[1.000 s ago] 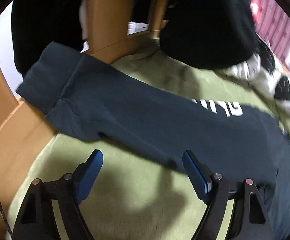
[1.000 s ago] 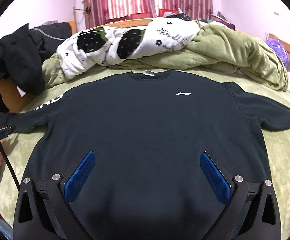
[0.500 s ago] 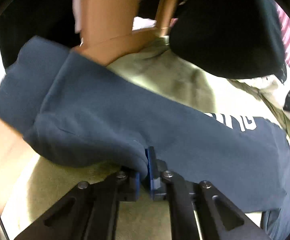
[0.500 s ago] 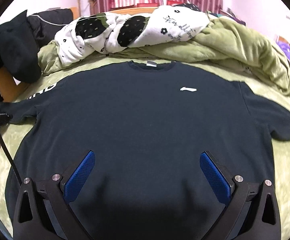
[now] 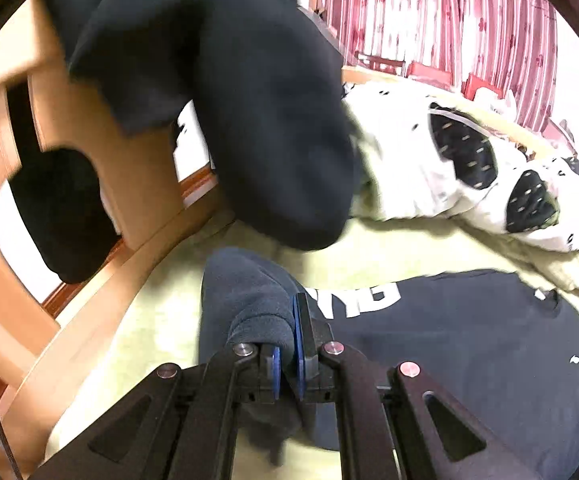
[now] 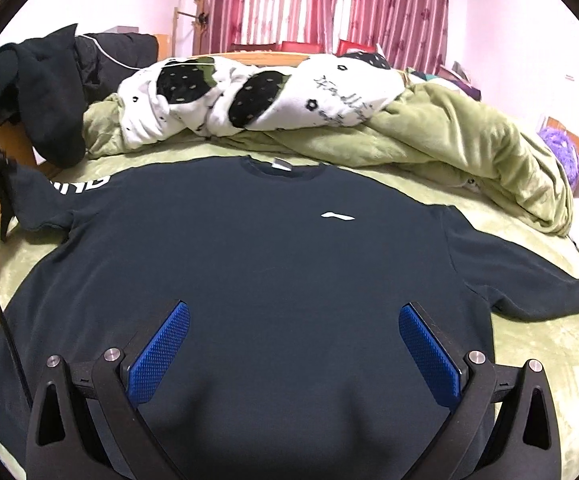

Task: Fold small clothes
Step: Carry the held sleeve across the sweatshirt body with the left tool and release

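a green bed (image 6: 537, 344) carries the dark navy sweatshirt (image 6: 273, 264), spread front-up with its collar toward a heaped olive blanket (image 6: 469, 148) and a white black-spotted quilt (image 6: 249, 100). dark clothes (image 5: 249, 120) hang over the wooden bed frame (image 5: 129, 184) at the left. the left gripper (image 5: 287, 354) has its fingers clenched on the sweatshirt's left sleeve (image 5: 245, 300), bunched and raised off the bed. the right gripper (image 6: 293, 350) hovers over the hem area, fingers spread wide, grasping nothing
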